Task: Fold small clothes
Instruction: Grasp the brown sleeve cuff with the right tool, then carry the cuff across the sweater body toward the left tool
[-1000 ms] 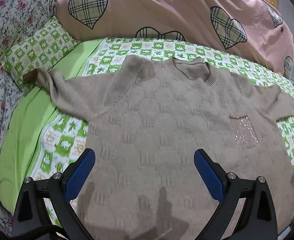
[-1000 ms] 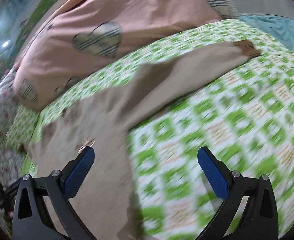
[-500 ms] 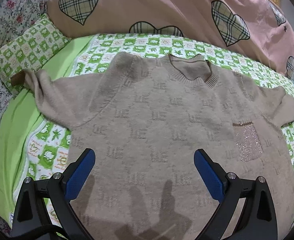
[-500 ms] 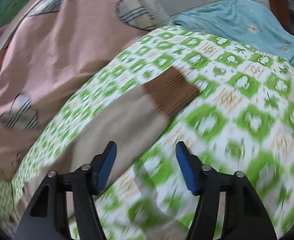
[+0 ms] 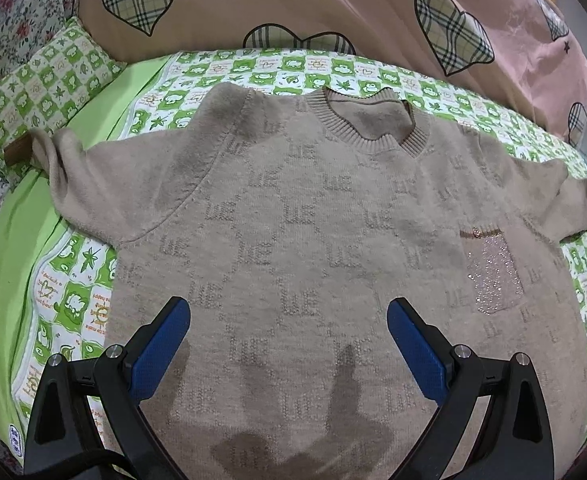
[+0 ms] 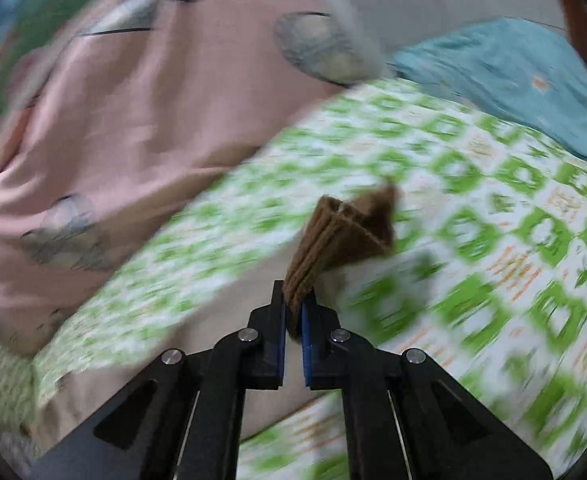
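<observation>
A beige knitted sweater lies flat, front up, on the green checked bedsheet, neck away from me, with a sparkly pocket on its right side. Its left sleeve ends in a brown cuff at the far left. My left gripper is open and empty above the sweater's lower body. My right gripper is shut on the brown cuff of the right sleeve and holds it lifted off the sheet. The right wrist view is blurred.
A pink duvet with plaid hearts is piled along the back of the bed. A green checked pillow lies at the back left. A blue cloth lies beyond the sheet in the right wrist view.
My right gripper moved along the right sleeve to its brown cuff, closed on it and lifted it. My left gripper drifted slightly forward over the sweater, still open.
</observation>
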Demonstrator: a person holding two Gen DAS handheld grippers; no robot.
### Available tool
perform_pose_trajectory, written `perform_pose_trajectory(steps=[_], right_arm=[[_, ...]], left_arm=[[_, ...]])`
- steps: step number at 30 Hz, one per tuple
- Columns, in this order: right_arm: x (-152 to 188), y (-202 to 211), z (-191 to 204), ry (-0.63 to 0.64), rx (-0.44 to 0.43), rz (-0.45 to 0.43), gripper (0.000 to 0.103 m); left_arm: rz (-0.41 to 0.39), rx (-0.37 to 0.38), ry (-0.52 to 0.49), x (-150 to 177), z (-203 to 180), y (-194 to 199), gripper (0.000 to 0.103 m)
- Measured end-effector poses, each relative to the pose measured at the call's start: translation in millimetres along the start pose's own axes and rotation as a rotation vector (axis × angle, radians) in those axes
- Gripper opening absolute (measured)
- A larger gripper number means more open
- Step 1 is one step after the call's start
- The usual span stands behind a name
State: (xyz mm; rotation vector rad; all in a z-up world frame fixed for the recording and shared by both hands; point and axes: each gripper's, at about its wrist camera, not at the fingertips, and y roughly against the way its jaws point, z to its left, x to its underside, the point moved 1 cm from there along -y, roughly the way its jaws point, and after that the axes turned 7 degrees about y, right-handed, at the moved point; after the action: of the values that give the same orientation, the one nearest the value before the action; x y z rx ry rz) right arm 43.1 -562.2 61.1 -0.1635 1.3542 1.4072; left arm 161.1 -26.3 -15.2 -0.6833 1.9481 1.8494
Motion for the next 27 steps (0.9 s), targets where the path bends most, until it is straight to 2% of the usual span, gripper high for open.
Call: perform_pose_trajectory(steps=[6, 8, 13, 18, 22, 26, 27], right_arm=[[37, 38, 120, 0.14, -0.269, 0.043, 0.007], [61, 38, 170, 0.173, -0.387, 0.098, 0.007], [125, 16, 270, 0.213, -0.572, 0.245, 0.007], [188, -19, 360, 0.238, -0.692, 0.391, 0.007], [229, -40, 411, 0.267, -0.722, 0.473, 0.007], [256, -59, 443, 0.294, -0.738, 0.541, 0.007], [260, -63, 445, 0.307, -0.742, 0.565, 0.011]], left_arm=[[-0.023, 0.013, 0.036, 0, 16, 11, 0.099], [-0.024, 0.035, 0.051, 2, 23, 14, 0.099], [-0.045, 0.102, 0.093, 7, 42, 24, 0.099], [-0.059, 0.118, 0.097, 7, 61, 28, 0.099], [-0.036, 0.143, 0.118, 4, 75, 21, 0.099], [-0.013, 0.189, 0.139, 0, 81, 10, 0.099], [-0.006, 0.198, 0.138, -2, 79, 6, 0.099]])
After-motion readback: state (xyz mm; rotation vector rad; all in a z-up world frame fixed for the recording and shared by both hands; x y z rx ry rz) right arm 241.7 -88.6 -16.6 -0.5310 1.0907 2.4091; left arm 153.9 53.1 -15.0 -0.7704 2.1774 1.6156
